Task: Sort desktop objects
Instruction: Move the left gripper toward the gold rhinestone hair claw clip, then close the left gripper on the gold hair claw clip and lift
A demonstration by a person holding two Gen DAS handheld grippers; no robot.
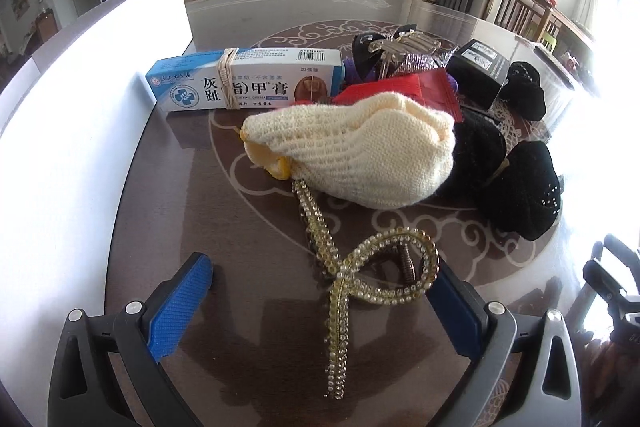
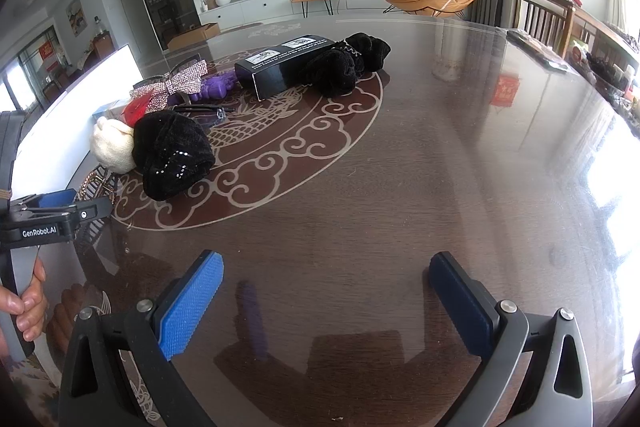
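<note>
My left gripper (image 1: 320, 287) is open, its blue pads on either side of a gold rhinestone hair clip (image 1: 360, 267) lying on the dark table. Just beyond it lies a cream knitted hat (image 1: 360, 151), then a blue-and-white cream box (image 1: 248, 79), a red packet (image 1: 404, 89), a black box (image 1: 480, 71) and black velvet scrunchies (image 1: 520, 195). My right gripper (image 2: 326, 291) is open and empty over bare table, to the right of the pile. From there I see a black scrunchie (image 2: 172, 151), the cream hat (image 2: 112, 147), a rhinestone bow (image 2: 172, 85) and the black box (image 2: 280, 67).
A white board (image 1: 80, 131) stands along the left of the table. A purple object (image 2: 216, 87) and dark glasses (image 2: 208, 115) lie in the pile. The left gripper's body and hand (image 2: 28, 247) show at the left edge of the right wrist view. Chairs stand at the far right.
</note>
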